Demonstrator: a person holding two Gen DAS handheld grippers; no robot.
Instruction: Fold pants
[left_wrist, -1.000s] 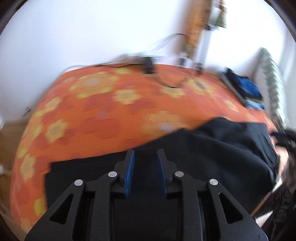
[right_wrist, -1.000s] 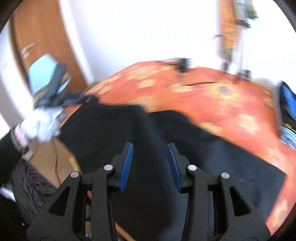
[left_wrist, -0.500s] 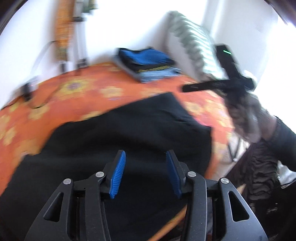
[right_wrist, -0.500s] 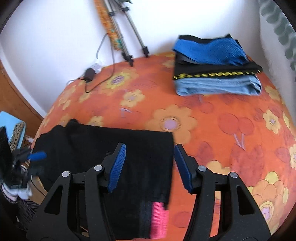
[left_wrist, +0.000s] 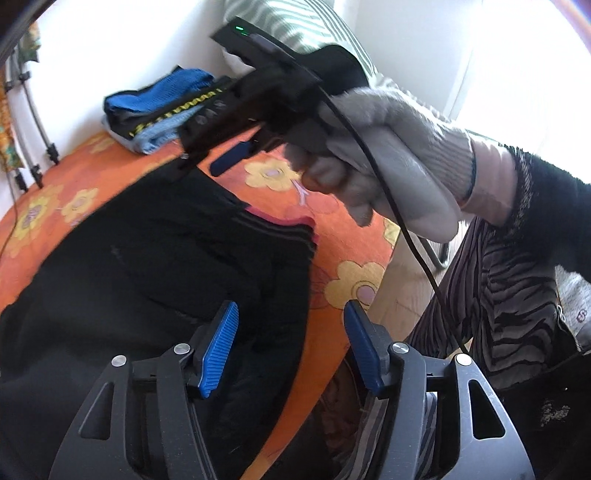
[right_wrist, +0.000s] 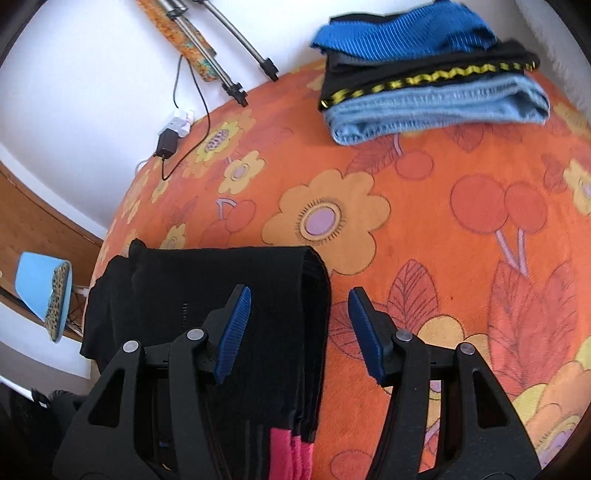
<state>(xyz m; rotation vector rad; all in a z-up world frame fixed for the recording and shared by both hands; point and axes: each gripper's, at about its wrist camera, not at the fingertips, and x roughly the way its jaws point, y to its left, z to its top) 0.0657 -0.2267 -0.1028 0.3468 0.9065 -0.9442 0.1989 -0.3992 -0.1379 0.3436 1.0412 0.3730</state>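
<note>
Black pants lie folded lengthwise on the orange flowered bed cover. Their pink-lined waistband shows near the bed's front edge. My left gripper hovers over the pants' right edge, its jaws opening and the blue pads touching nothing. A gloved hand holds my right gripper above the far side of the pants. In the right wrist view the right gripper stands open over the pants, whose folded edge runs between the jaws without being pinched.
A stack of folded clothes, blue on top, sits at the back of the bed. Tripod legs and a charger with cable stand by the wall. A striped pillow leans at the head. The person's striped clothing is beside the bed edge.
Both views have swung along the pants toward the waistband end. Both grippers' jaws have widened. The right gripper and its gloved hand now fill the upper part of the left wrist view.
</note>
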